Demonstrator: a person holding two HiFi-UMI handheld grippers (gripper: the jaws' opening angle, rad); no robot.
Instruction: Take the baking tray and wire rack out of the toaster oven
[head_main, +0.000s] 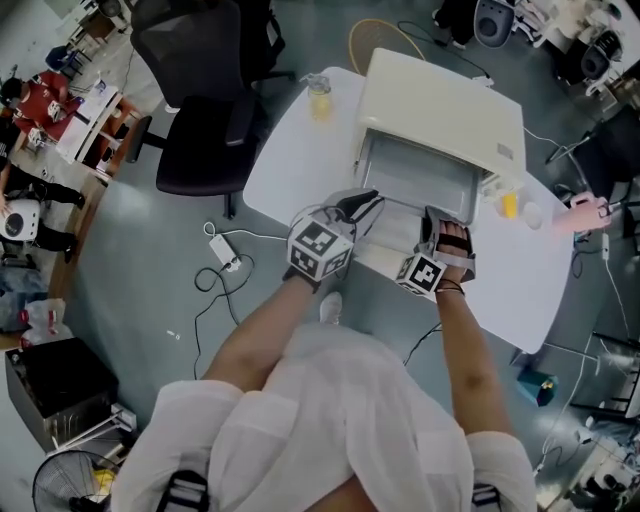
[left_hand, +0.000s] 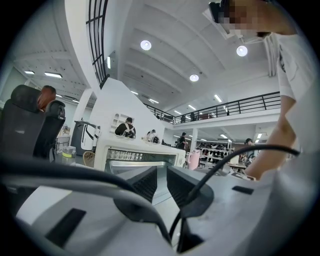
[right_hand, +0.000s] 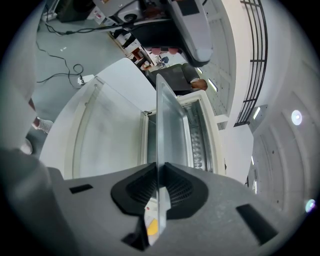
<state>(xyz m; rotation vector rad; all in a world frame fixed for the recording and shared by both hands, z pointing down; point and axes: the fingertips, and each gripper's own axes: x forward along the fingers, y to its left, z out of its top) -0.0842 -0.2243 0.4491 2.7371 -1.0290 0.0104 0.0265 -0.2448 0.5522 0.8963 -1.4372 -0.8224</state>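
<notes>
Seen from the head view, one white table (head_main: 285, 170) carries a single cream toaster oven (head_main: 440, 100) at its far side. The oven door (head_main: 385, 258) is dropped flat toward the person working at the near edge. One black office chair (head_main: 200, 100) stands on the floor to the table's left.

One baking tray (head_main: 420, 175) sits at the oven's mouth, partly drawn out over the open door. The wire rack cannot be made out in any view.

Two hand-held grippers meet the tray's near edge. The right gripper (head_main: 445, 222) is at the tray's near right. In the right gripper view its fingers (right_hand: 182, 187) are pressed onto the tray's thin rim (right_hand: 167, 125), which runs away from the right gripper (right_hand: 159, 172) into the oven cavity.

The left gripper (head_main: 368, 205) is at the tray's near left corner. In the left gripper view its fingers (left_hand: 142, 182) stand slightly apart and pinch nothing, and the oven front (left_hand: 145, 150) shows through the gap of the left gripper (left_hand: 161, 182).

One clear jar of yellowish liquid (head_main: 319, 97) stands on the table just left of the oven. One small yellow object (head_main: 509, 205) lies on the table to the oven's right.
</notes>
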